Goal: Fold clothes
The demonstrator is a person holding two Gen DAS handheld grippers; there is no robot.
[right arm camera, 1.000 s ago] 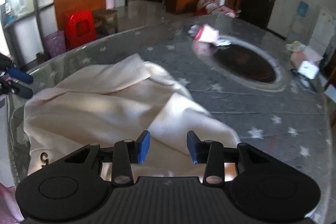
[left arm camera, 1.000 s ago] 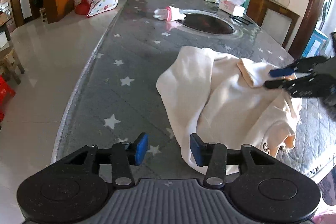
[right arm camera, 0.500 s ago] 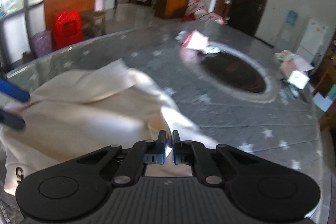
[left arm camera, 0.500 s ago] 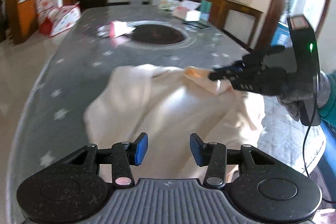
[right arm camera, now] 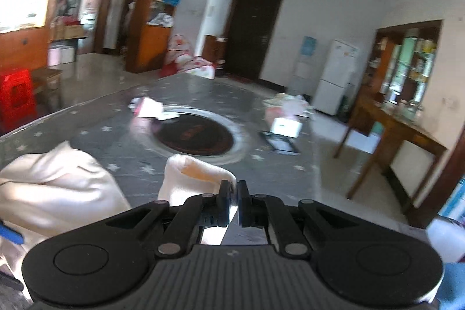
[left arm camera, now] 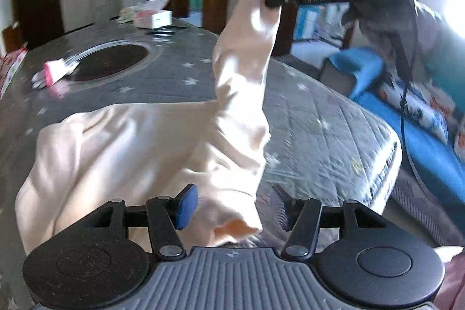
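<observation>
Jaws of the right gripper (right arm camera: 232,193) are pinched together on the cuff of a cream long-sleeved fabric garment (left arm camera: 122,153), and that sleeve hangs stretched up off the tabletop (left arm camera: 319,118). Seen from the left wrist, the right gripper (left arm camera: 271,1) is high at the far right with the sleeve end caught at its tip, and a grey-gloved hand (left arm camera: 380,25) is behind it with a black cable trailing down. Jaws of the left gripper (left arm camera: 232,207) are opening and stand moderately wide; the garment's other cuff lies between them near the blue left pad, with no pad pressing on it. The garment's body lies crumpled at the near left of the tabletop.

Farther off on the tabletop are a round dark inset plate with a pale metal ring (right arm camera: 193,137), a small pink and white cloth item (left arm camera: 53,71) at its left, and a white cardboard box (right arm camera: 286,127) with papers at the far right. Nothing lies between the garment and these.

A grey quilted cover with white stars (right arm camera: 116,132) overlays the tabletop. Around it are a pale glossy floor, a dark wooden door (right arm camera: 251,34), a white refrigerator (right arm camera: 334,77), wooden glass-fronted cabinets, a red plastic stool (right arm camera: 16,100) at far left, and blue patterned seating (left arm camera: 421,118) at right.
</observation>
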